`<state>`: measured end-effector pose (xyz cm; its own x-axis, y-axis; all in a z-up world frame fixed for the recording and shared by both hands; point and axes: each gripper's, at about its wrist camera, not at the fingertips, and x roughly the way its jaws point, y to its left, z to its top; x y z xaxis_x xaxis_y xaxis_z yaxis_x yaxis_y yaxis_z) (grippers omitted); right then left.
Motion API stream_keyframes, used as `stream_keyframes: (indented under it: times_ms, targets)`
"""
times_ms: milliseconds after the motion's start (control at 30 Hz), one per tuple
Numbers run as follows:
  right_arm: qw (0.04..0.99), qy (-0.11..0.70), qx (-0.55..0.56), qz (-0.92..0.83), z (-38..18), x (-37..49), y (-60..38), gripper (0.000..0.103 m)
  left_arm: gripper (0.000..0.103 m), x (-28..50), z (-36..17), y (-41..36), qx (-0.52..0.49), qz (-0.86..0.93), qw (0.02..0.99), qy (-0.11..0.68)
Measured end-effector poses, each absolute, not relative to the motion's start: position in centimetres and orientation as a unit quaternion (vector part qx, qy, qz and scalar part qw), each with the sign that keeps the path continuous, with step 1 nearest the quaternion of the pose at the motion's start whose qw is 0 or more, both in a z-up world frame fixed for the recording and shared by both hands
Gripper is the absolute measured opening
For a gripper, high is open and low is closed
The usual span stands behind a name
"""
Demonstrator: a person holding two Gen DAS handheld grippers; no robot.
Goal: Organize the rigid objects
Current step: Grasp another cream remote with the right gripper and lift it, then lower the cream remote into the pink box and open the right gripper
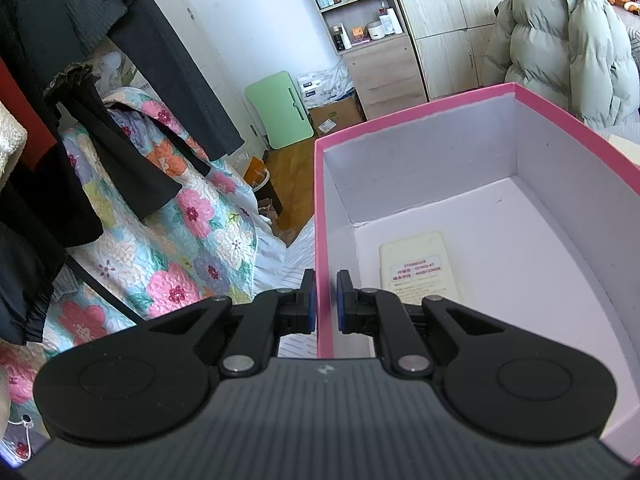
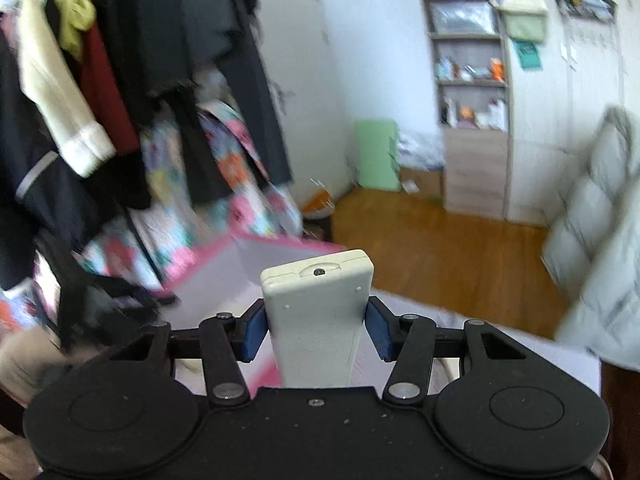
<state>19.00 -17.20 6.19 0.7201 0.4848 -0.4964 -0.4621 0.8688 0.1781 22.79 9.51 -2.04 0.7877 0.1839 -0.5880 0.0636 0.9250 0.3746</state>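
The right claw (image 2: 316, 330) pinches a light, stiff, smooth-sided remote (image 2: 318, 312) across its width near the pink box (image 1: 520, 184), whose wall the left claw (image 1: 326, 300) clamps

Pink box (image 1: 472, 200): open-topped, rectangular, pink outside and along rim, white inside; left wall pinched between blue pads of left gripper (image 1: 326, 300). Cream remote (image 1: 420, 272): flat on box floor, label side up, close to left wall, long axis along box length. White remote (image 2: 318, 312): held lengthwise between blue pads of right gripper (image 2: 318, 330), emitter end pointing away, raised beyond box's pink corner (image 2: 248, 252); surroundings blurred in right wrist view.
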Motion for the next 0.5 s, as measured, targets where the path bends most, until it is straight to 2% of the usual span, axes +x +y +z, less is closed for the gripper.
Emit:
stream_keyframes:
  times_ms: [200,367,500]
  targets:
    - [0.907,0.240,0.044,0.343,7.2,21.5,-12.0,0.058,0.008,22.7,-1.9,9.9,0.170,0.030,0.931,0.321]
    - [0.886,0.290,0.018,0.361,2.3,27.0,-5.6,0.058,0.008,22.7,-1.9,10.1,0.168,0.028,0.932,0.320]
    - [0.872,0.310,0.051,0.375,-1.1,30.0,-4.2,0.058,0.007,22.6,-1.8,10.3,0.159,0.026,0.934,0.319]
